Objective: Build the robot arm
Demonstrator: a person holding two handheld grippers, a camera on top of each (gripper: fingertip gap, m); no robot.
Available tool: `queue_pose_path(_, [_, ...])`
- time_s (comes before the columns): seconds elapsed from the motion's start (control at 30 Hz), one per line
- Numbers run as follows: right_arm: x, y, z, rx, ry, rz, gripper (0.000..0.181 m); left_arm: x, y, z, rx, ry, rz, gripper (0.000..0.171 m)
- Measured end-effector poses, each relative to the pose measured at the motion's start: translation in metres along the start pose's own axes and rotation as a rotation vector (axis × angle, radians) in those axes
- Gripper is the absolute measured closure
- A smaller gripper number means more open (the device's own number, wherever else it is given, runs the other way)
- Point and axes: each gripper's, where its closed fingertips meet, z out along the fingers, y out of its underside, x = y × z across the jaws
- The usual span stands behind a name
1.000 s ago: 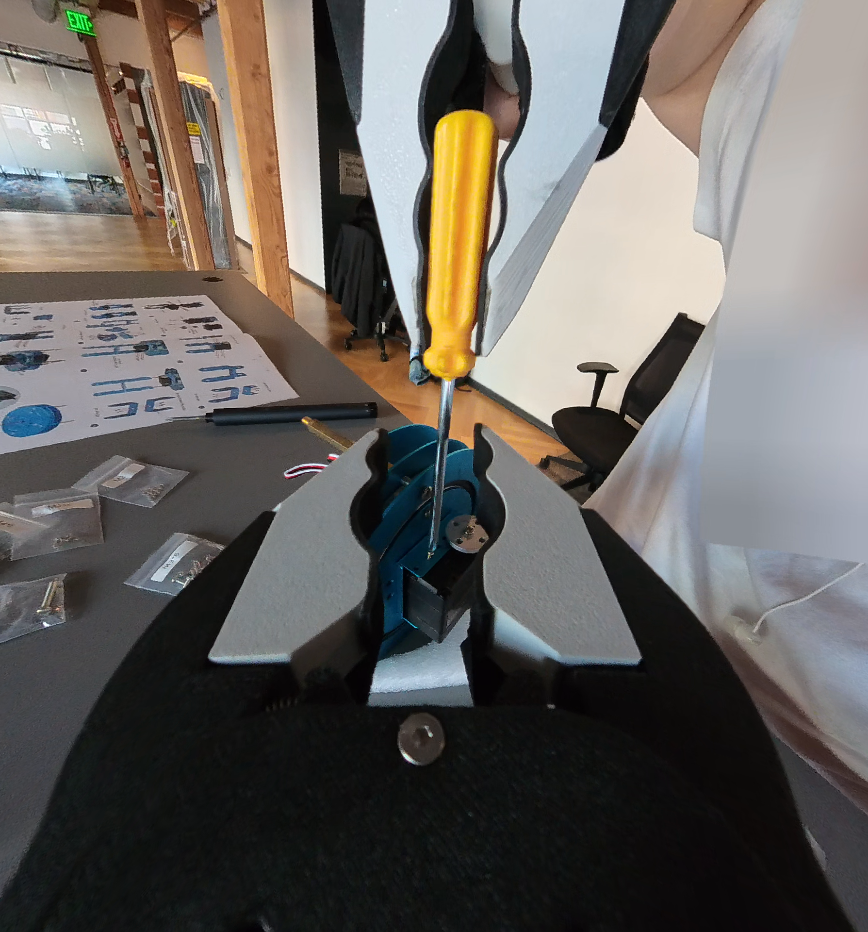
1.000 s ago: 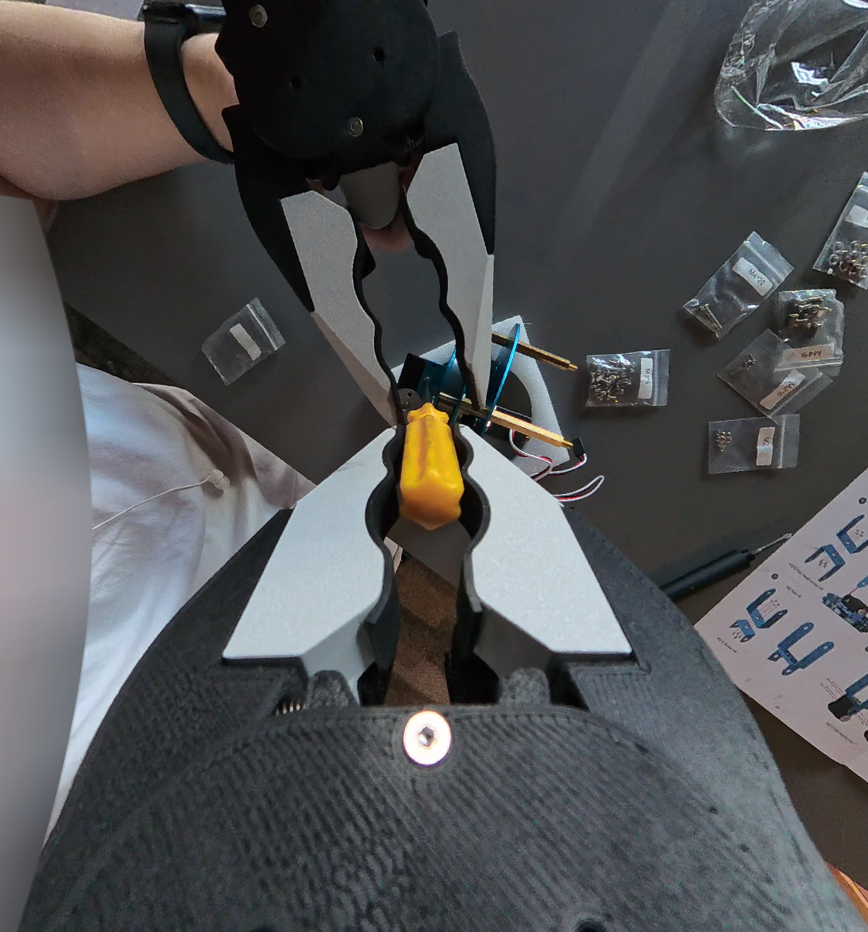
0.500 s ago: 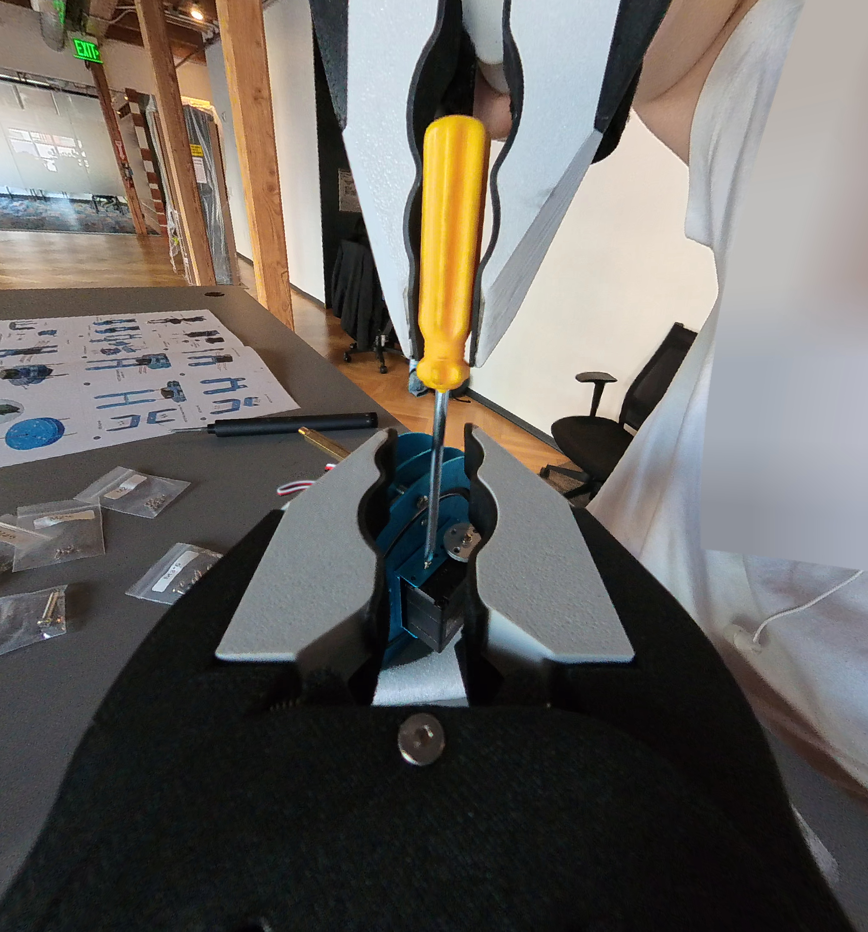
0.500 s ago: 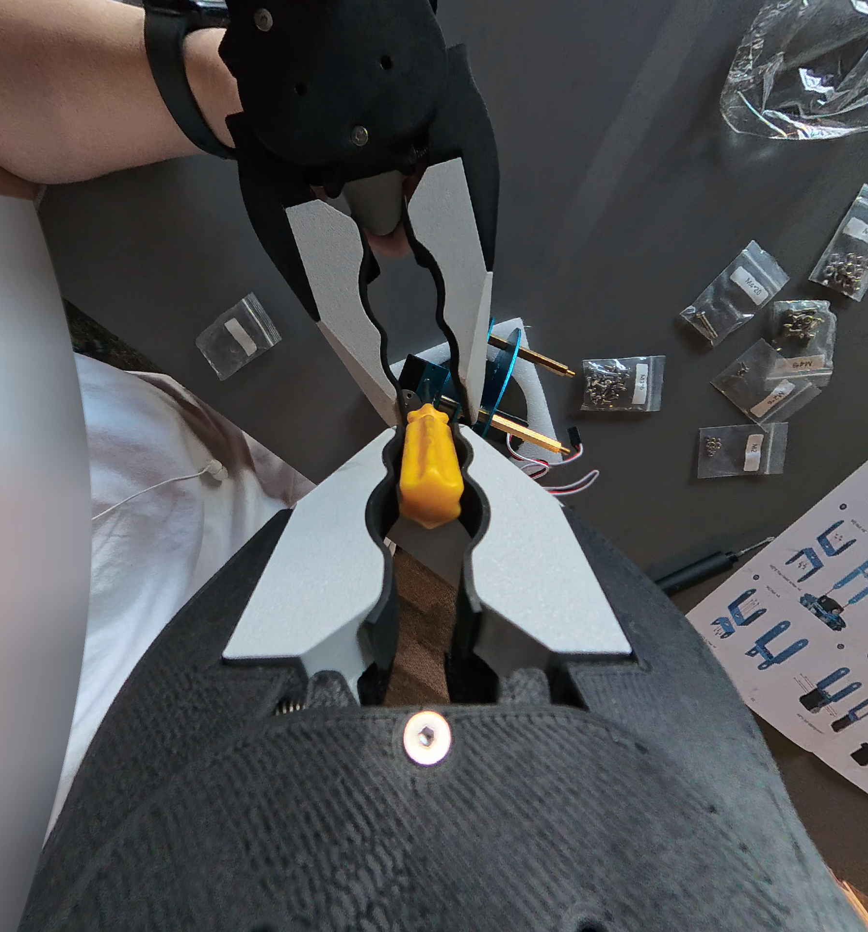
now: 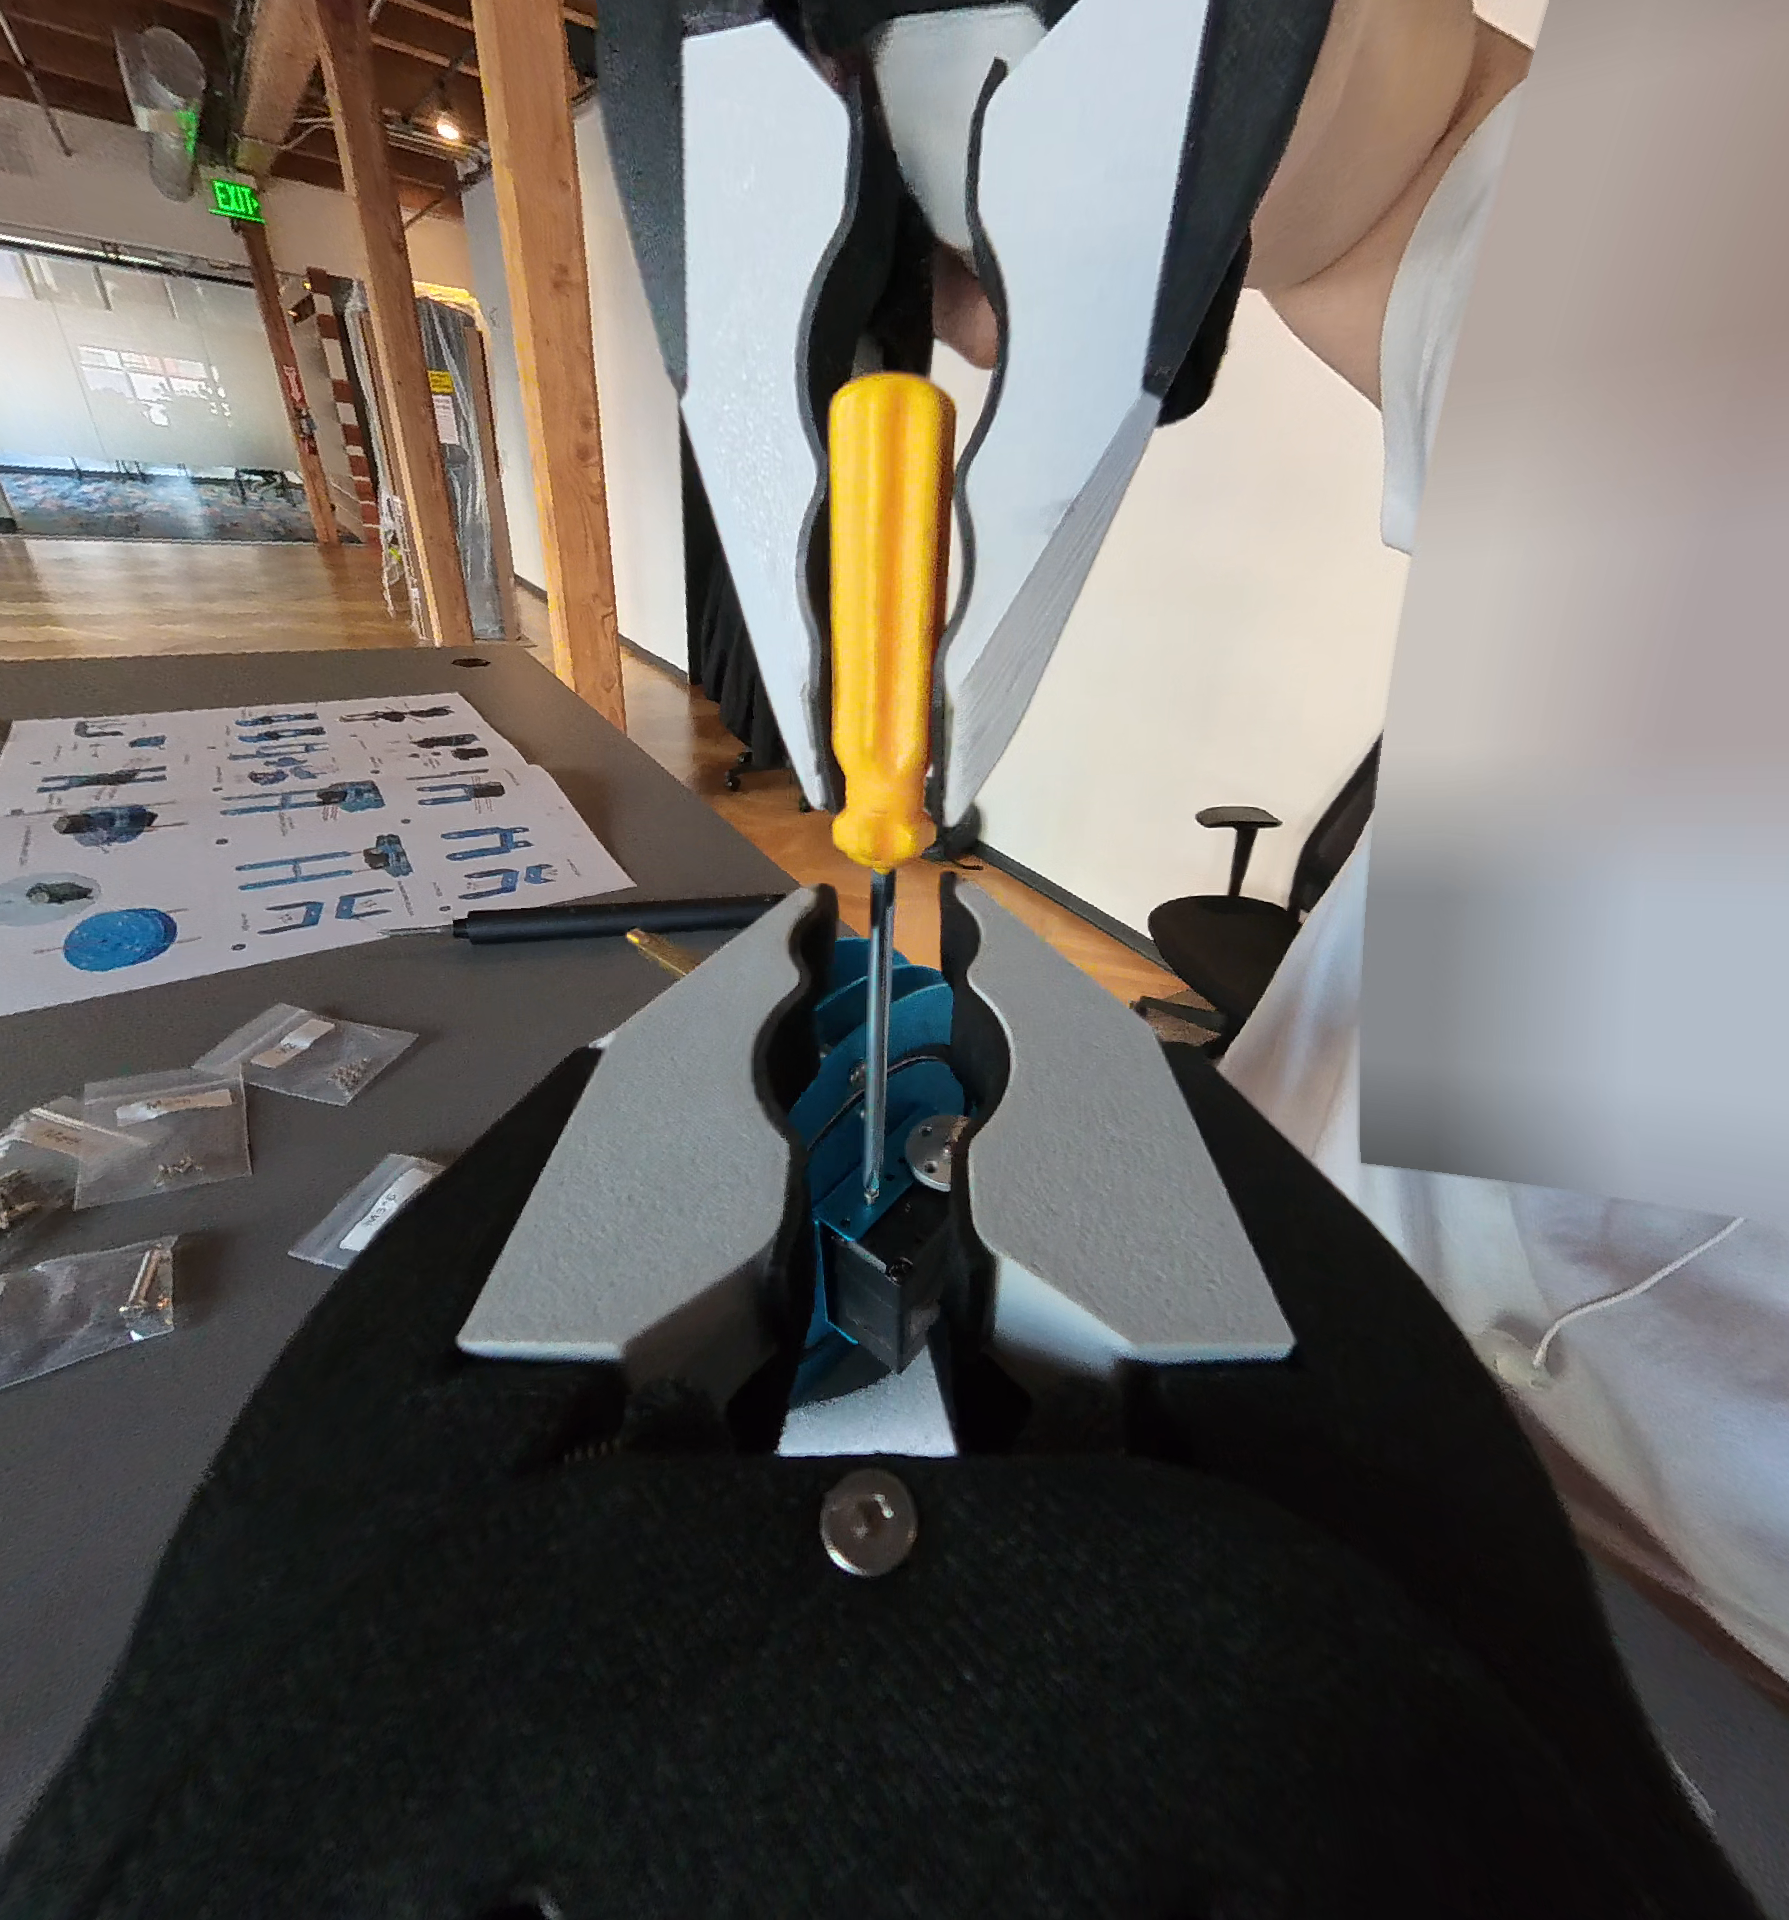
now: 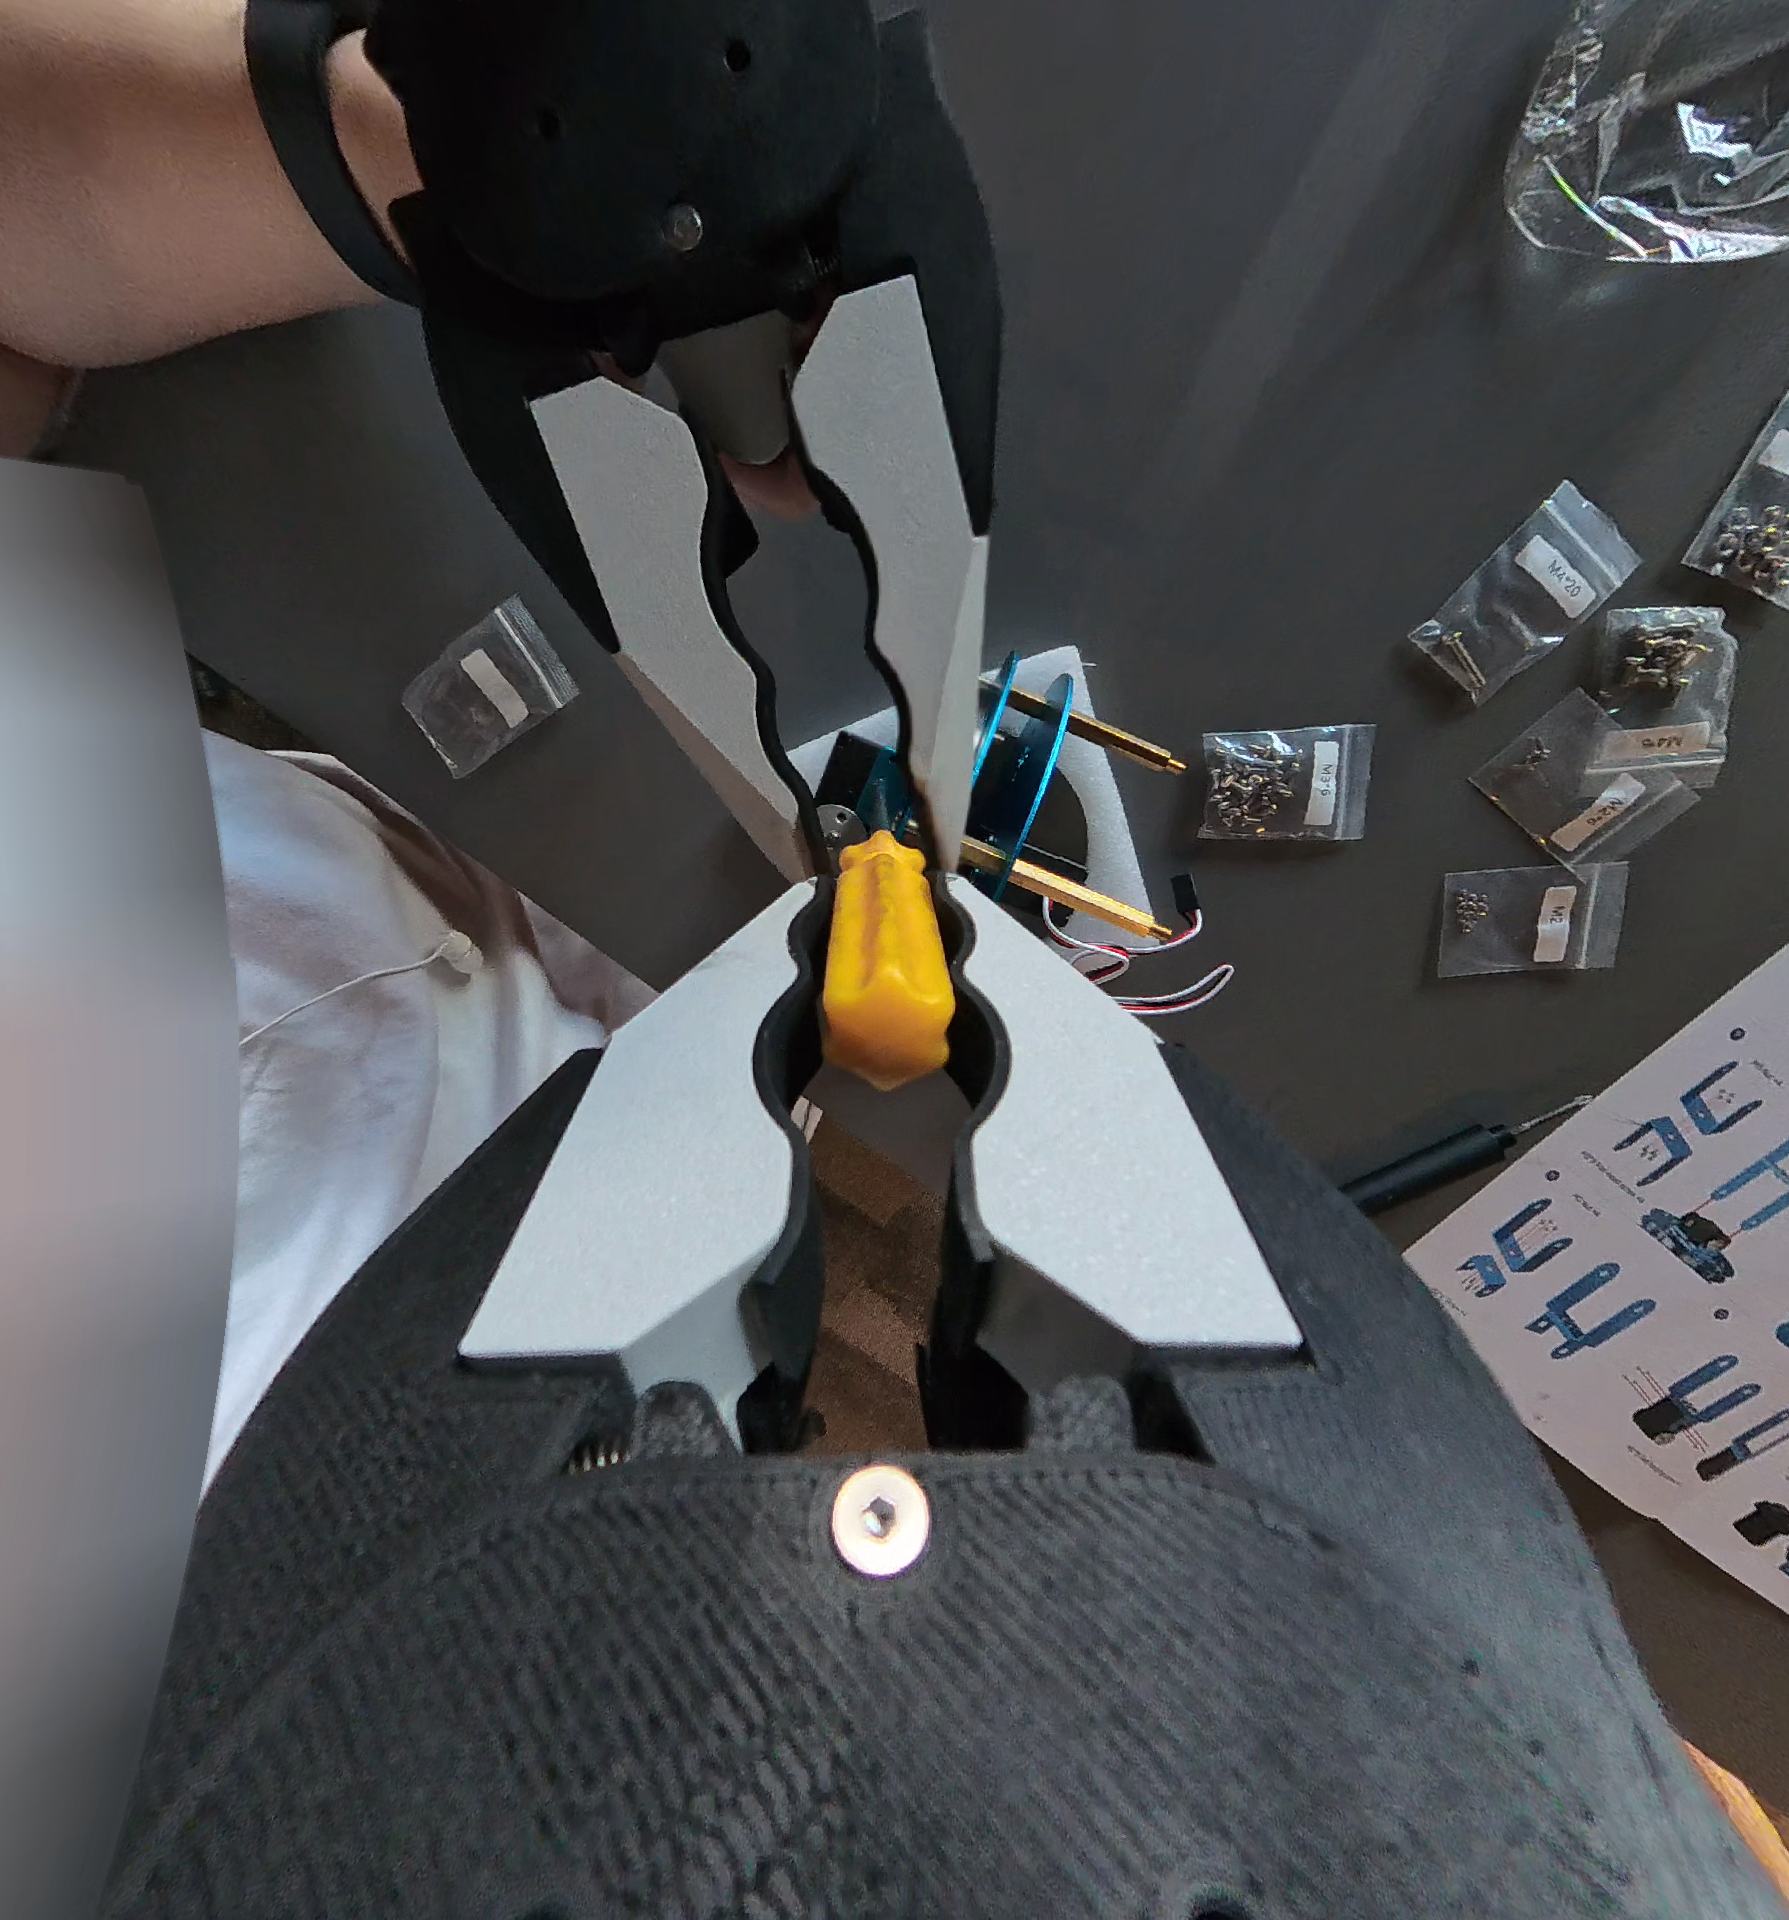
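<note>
The left gripper point(image 5: 874, 997) is closed on a blue metal assembly point(image 5: 874, 1049), its fingers pressed against the sides, so most of the disc-shaped plates and the black servo block point(image 5: 885, 1299) at the near end are hidden between them; the piece sits on a white foam pad point(image 6: 1098, 821) by the near edge of the dark desk point(image 6: 1285, 364). The right gripper point(image 6: 885, 894) clamps the yellow-handled screwdriver point(image 5: 890, 613) upright, its thin shaft running down to a screw on the assembly; the tip itself is too small to make out. From above, the handle covers the shaft, and two brass standoffs point(image 6: 1087, 894) and red-white wires point(image 6: 1160, 977) stick out sideways. Small bags of screws point(image 6: 1285, 779) lie toward the far side; a printed sheet point(image 5: 246, 842) and a black pen-shaped tool point(image 5: 609, 920) lie beyond them; a crumpled clear bag point(image 6: 1700, 135) is cut off at the picture's corner.
</note>
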Motion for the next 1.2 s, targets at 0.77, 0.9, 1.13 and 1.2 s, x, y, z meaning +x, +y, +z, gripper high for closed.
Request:
queue_pose_path(0.77, [-0.0011,-0.003,0.0008,-0.017,0.01,-0.001,0.163,-0.0008,-0.0082,0.0006,0.041,-0.047,0.044,0.156])
queue_pose_path(0.9, [-0.0017,-0.0042,0.0012,-0.003,-0.006,-0.004,0.163,-0.0004,-0.008,0.0001,0.044,-0.03,0.032,0.157])
queue_pose_path(1.13, [-0.0041,-0.0067,0.0024,0.044,-0.06,-0.033,0.162,-0.0002,-0.0082,-0.0009,0.05,-0.027,0.034,0.157])
queue_pose_path(1.2, [-0.0048,-0.0065,0.0029,0.06,-0.081,-0.04,0.161,0.0,-0.0081,-0.0008,0.049,-0.025,0.031,0.157])
